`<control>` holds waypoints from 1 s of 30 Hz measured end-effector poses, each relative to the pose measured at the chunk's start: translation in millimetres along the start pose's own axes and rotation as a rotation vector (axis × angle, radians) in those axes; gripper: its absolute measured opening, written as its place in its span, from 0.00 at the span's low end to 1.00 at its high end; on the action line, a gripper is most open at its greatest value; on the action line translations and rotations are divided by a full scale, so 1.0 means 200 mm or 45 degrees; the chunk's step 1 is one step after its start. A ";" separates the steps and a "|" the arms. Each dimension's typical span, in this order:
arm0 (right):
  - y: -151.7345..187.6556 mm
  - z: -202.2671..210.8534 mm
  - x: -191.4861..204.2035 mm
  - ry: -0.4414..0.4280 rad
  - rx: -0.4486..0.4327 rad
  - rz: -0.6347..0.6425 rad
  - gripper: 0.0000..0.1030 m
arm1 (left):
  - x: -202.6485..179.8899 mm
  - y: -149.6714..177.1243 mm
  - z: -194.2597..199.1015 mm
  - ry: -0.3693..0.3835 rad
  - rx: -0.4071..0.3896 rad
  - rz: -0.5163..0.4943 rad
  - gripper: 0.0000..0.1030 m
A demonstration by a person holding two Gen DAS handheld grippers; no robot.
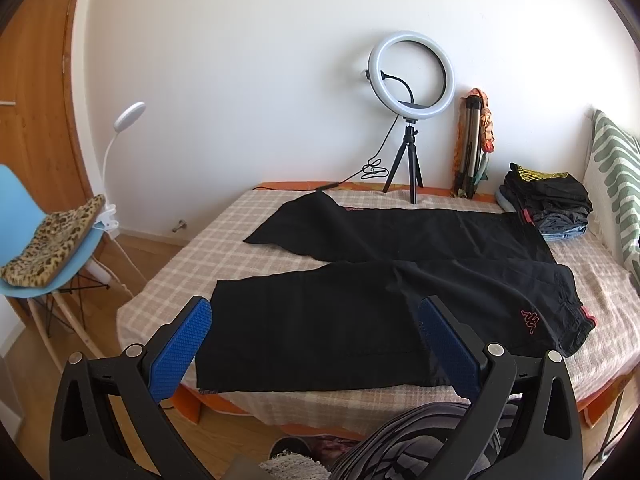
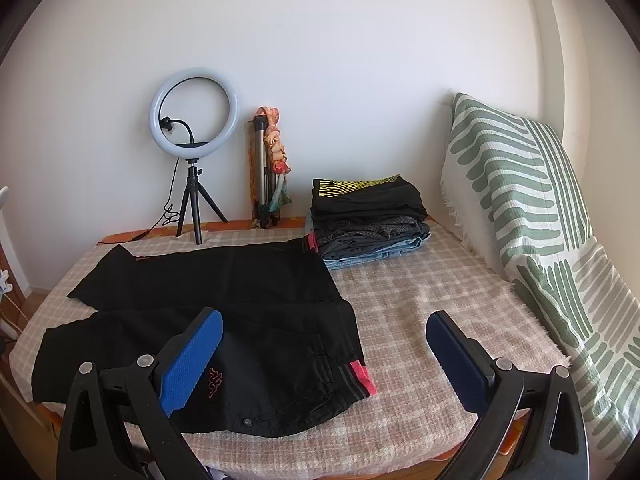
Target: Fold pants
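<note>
Black pants (image 1: 360,280) with a red logo lie flat on the checked bed cover (image 1: 192,256), legs spread apart toward the left, waistband at the right. My left gripper (image 1: 316,312) is open and empty, held above the near leg's cuff end. In the right wrist view the pants (image 2: 224,304) fill the left half of the bed, with the red-trimmed waistband (image 2: 360,376) near the front. My right gripper (image 2: 324,324) is open and empty, above the waistband and the bare cover to its right.
A stack of folded clothes (image 2: 368,220) sits at the back of the bed. A ring light on a tripod (image 1: 410,80) and a folded tripod (image 1: 472,144) stand by the wall. A striped pillow (image 2: 520,184) leans at the right. A blue chair (image 1: 40,240) stands left of the bed.
</note>
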State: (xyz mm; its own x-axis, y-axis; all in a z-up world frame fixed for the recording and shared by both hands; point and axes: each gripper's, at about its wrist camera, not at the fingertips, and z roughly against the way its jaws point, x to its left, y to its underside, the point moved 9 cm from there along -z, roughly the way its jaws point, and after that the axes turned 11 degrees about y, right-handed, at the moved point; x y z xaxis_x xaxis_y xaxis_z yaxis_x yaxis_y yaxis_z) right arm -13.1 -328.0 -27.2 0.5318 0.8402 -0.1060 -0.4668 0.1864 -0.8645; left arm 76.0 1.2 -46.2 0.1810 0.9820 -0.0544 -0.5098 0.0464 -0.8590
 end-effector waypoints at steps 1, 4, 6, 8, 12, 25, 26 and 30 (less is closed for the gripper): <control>0.00 0.00 0.00 -0.001 0.001 0.001 1.00 | 0.00 0.00 0.00 0.001 0.001 0.000 1.00; 0.00 0.00 0.01 -0.006 0.004 0.004 1.00 | 0.00 0.00 0.00 0.001 0.003 0.000 1.00; 0.01 -0.01 0.01 -0.009 0.004 0.005 1.00 | 0.00 0.00 0.00 0.000 0.003 -0.002 1.00; 0.01 -0.01 0.01 -0.011 0.004 0.006 1.00 | 0.00 -0.01 0.00 -0.001 0.002 -0.005 1.00; 0.01 -0.01 0.01 -0.011 0.004 0.006 1.00 | 0.00 0.00 0.00 -0.001 -0.002 -0.003 1.00; 0.00 0.00 0.03 -0.015 -0.011 0.014 1.00 | -0.01 -0.02 0.00 0.004 -0.009 -0.002 1.00; 0.00 0.01 0.03 -0.015 -0.012 0.013 1.00 | -0.01 -0.02 0.00 0.004 -0.010 -0.002 1.00; 0.00 0.01 0.03 -0.014 -0.015 0.012 1.00 | -0.01 -0.02 0.00 0.004 -0.011 -0.002 1.00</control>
State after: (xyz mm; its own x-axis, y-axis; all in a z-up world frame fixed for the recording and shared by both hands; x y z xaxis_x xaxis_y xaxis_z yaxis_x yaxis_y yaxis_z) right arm -11.4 -323.0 -26.7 0.5194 0.8476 -0.1090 -0.4638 0.1724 -0.8690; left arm 77.3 -0.7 -42.6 0.1846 0.9813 -0.0544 -0.5024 0.0467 -0.8634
